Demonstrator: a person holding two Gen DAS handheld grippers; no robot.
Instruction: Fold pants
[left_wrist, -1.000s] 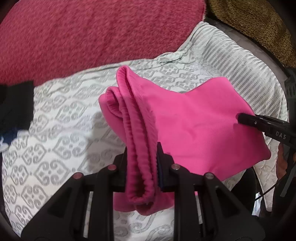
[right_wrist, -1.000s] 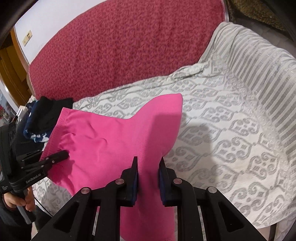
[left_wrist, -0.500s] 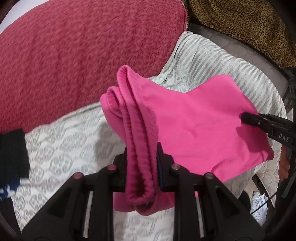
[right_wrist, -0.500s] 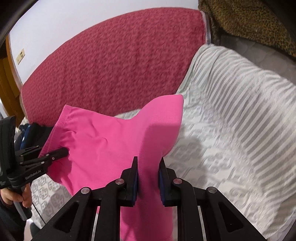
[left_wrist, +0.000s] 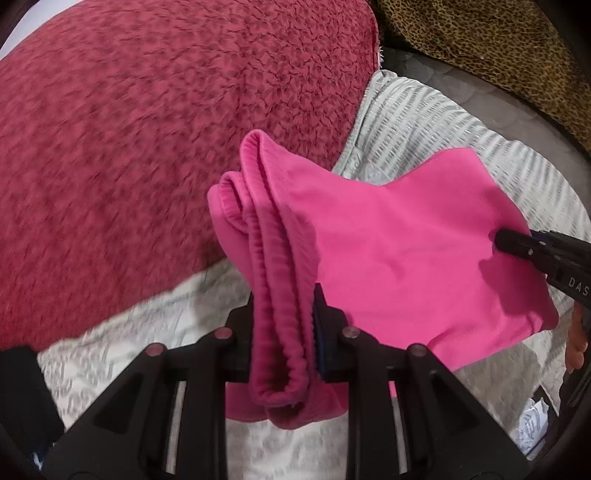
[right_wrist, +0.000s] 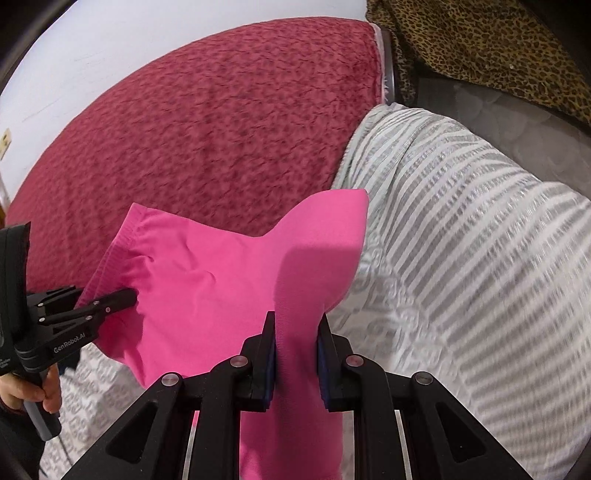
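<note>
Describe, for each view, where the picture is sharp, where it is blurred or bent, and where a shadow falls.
Left wrist view: pink pants and left gripper sharp, red cover smeared, frame edges bent by the fisheye; the right gripper casts a shadow on the cloth. Right wrist view: right gripper crisp, striped sheet streaked, a soft shadow across the pants.

Two grippers, left (left_wrist: 282, 325) and right (right_wrist: 295, 347), are showing, one pink pants (left_wrist: 399, 251), one red blanket (left_wrist: 147, 129), one striped sheet (right_wrist: 480, 258), one leopard cloth (right_wrist: 480, 40).
</note>
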